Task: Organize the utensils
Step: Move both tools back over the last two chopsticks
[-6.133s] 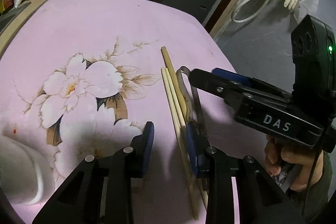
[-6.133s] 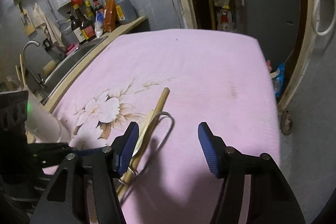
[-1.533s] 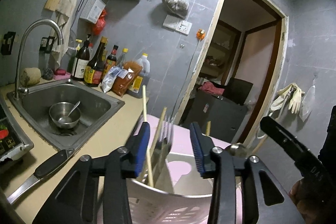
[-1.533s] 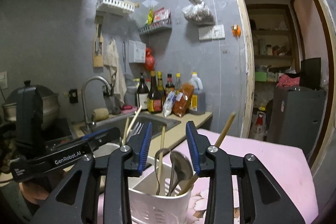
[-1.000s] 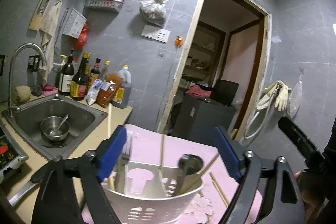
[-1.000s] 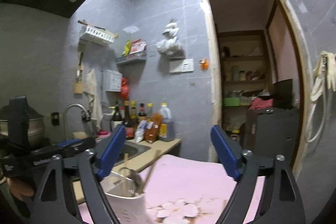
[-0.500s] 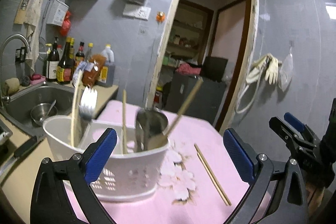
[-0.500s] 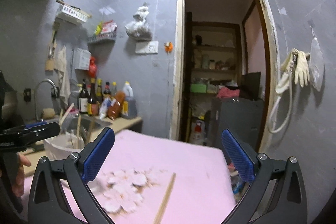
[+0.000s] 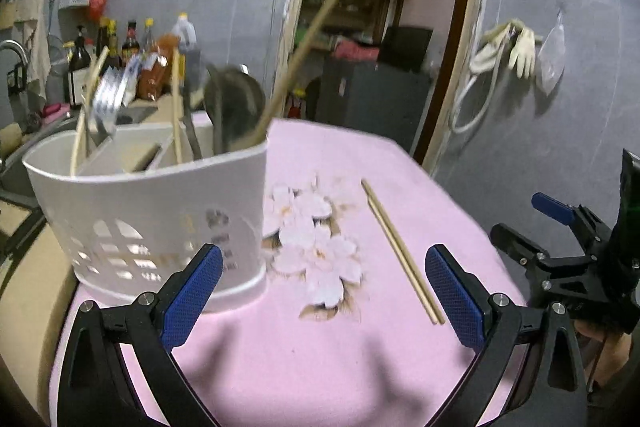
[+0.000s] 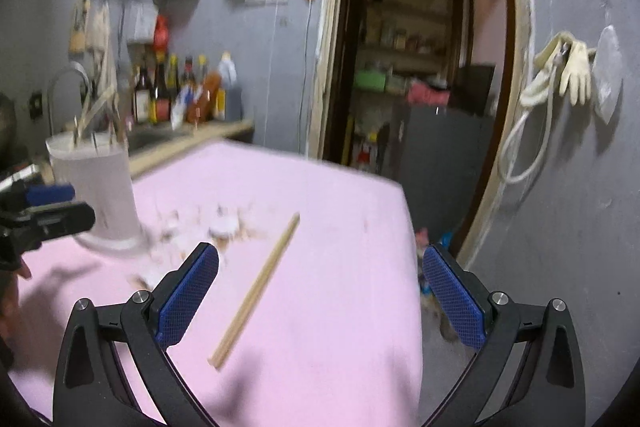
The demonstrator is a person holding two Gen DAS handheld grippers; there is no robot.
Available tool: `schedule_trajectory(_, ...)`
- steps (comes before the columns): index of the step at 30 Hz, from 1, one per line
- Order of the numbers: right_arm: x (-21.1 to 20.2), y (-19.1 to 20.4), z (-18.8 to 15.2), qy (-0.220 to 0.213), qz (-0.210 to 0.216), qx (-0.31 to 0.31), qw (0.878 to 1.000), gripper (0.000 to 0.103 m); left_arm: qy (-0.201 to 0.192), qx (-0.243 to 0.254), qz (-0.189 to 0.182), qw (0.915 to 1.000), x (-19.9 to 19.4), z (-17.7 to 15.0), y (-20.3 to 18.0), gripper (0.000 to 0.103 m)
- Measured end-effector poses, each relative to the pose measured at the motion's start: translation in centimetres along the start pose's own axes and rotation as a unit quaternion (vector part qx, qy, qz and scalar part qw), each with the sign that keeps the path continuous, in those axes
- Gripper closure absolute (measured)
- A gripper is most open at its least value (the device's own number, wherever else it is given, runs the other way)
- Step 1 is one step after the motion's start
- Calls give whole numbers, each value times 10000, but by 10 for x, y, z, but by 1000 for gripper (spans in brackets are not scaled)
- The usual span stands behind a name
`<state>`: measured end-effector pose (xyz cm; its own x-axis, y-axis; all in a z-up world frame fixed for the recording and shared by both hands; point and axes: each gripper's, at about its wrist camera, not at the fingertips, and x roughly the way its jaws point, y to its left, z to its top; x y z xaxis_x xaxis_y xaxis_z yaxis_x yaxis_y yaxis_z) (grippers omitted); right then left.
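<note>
Both tongs, left and right, were spread wide and empty because the last chopsticks lay at frame centre on the desk, right of the white holder.

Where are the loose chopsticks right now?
The chopsticks lie flat on the pink cloth, right of the white holder, beside the flower print.

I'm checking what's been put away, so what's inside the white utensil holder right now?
Standing in the white utensil holder: chopsticks, a fork, a dark ladle and a wooden handle. Its wall hides their lower ends.
</note>
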<state>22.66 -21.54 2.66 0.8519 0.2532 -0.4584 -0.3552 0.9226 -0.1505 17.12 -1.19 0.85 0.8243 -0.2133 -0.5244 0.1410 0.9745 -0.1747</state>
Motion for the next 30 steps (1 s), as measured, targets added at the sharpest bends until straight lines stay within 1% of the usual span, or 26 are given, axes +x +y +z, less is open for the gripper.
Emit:
schedule_trajectory(4, 20, 1, -7, 524, 76, -100, 9985, 0, 415, -87, 169, 9990, 16, -3, 0, 4)
schedule_trajectory(8, 38, 6, -11, 972, 176, -292, 9947, 0, 789, -251, 385, 9958, 31, -5, 7, 4)
schedule_trajectory(12, 54, 13, -15, 1311, 215, -544, 9896, 5, 1082, -470, 440, 9920, 41, -8, 16, 4)
schedule_trajectory(16, 68, 16, -18, 1574, 294, -673, 9848, 13, 1263, -600, 471, 9891, 46, -10, 21, 4)
schedule_trajectory(19, 78, 20, -21, 1750, 319, -793, 9809, 18, 1338, -620, 460, 9880, 47, -11, 22, 4)
schedule_trajectory(20, 80, 20, -21, 1779, 353, -800, 9802, 18, 1353, -618, 457, 9878, 48, -11, 22, 4)
schedule_trajectory(23, 86, 21, -19, 1837, 254, -884, 9787, 20, 1376, -583, 427, 9878, 49, -11, 20, 4)
schedule_trajectory(26, 93, 18, -18, 1906, 185, -933, 9770, 25, 1401, -521, 358, 9881, 51, -10, 16, 4)
schedule_trajectory(27, 94, 14, -18, 1911, 156, -917, 9772, 29, 1412, -502, 331, 9882, 52, -11, 13, 4)
schedule_trajectory(28, 95, 13, -17, 1907, 136, -906, 9774, 37, 1439, -475, 281, 9881, 53, -11, 11, 4)
schedule_trajectory(29, 95, 9, -16, 1903, 121, -880, 9777, 42, 1469, -456, 237, 9878, 55, -11, 9, 4)
schedule_trajectory(30, 94, 6, -16, 1902, 134, -836, 9781, 52, 1510, -443, 189, 9874, 57, -11, 5, 4)
